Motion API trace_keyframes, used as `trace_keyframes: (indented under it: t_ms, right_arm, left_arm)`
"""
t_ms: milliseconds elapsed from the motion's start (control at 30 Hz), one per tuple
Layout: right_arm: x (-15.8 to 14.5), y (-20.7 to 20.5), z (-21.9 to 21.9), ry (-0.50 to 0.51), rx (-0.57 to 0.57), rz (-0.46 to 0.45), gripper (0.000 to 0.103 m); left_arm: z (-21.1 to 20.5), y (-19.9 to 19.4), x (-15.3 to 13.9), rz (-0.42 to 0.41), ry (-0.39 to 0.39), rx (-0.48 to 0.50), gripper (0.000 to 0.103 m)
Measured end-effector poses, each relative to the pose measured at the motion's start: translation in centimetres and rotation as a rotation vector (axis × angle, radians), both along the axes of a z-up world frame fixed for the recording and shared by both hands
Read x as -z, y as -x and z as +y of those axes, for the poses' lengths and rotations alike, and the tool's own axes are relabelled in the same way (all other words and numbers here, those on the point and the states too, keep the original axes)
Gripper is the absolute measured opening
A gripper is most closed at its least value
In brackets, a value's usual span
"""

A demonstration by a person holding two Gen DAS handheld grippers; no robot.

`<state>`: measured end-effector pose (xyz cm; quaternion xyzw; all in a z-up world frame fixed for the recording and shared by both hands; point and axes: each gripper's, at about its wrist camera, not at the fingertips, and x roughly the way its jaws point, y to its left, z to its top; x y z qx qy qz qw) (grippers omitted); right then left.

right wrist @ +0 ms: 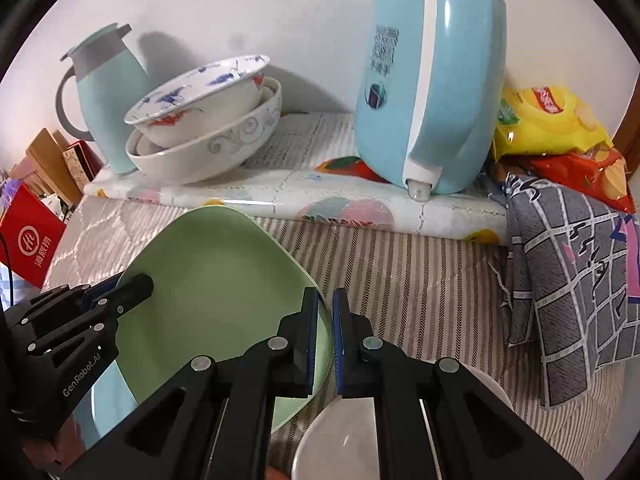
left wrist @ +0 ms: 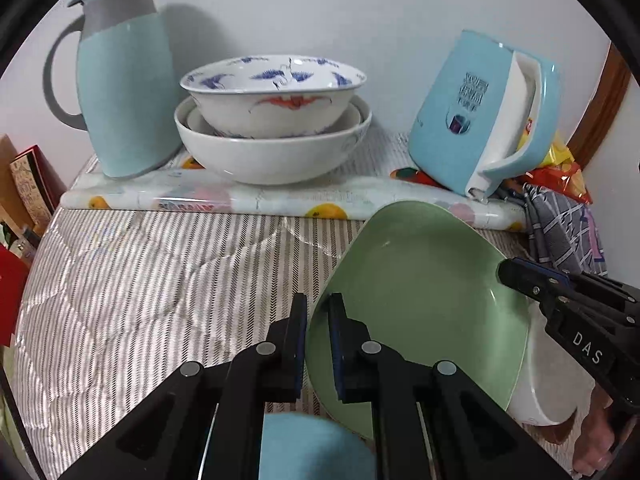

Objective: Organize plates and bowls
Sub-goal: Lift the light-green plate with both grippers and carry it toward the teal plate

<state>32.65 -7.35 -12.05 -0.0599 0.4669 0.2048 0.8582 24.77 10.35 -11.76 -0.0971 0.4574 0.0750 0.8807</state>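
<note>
A green square plate [left wrist: 424, 300] is held tilted above the striped table cover, also seen in the right wrist view [right wrist: 216, 276]. My left gripper [left wrist: 318, 344] is shut on its left rim. My right gripper [right wrist: 326, 340] is shut on its right rim, and shows in the left wrist view [left wrist: 520, 276]. A light blue plate [left wrist: 312, 448] lies under the left gripper. A white bowl [right wrist: 340, 436] sits under the right gripper. A stack of white patterned bowls [left wrist: 272, 120] stands on the raised board at the back.
A light blue thermos jug [left wrist: 124, 92] stands left of the bowl stack. A light blue electric kettle [right wrist: 428, 92] leans at the right. Snack bags [right wrist: 552, 128] and a grey checked cloth [right wrist: 568, 280] lie at the right. Red boxes [right wrist: 32, 236] stand at the left edge.
</note>
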Motion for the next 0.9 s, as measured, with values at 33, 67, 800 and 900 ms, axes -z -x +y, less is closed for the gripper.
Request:
trace_keyframes:
  t_ms: [33,67,800,900]
  right_arm:
    - [-0.5,0.3,0.0,-0.005,0.001,-0.006,0.007]
    - [-0.9,0.6,0.1,-0.008,0.003,-0.011,0.007]
    - [-5.1,9.4,1.9,-0.04,-0.035,-0.059,0.007]
    - [-5.0,10.5,1.9,-0.037,-0.031,-0.056,0.007]
  left_arm:
    - [0.0,0.2,-0.3,-0.005,0.0,-0.001,0.011]
    - [0.0,0.5,-0.7,-0.011,-0.002,-0.002,0.011]
    - [2.3,9.7,-4.4,-0.057,0.011,-0.06,0.012]
    - [2.4,10.7,-4.4,-0.057,0.011,-0.056,0.012]
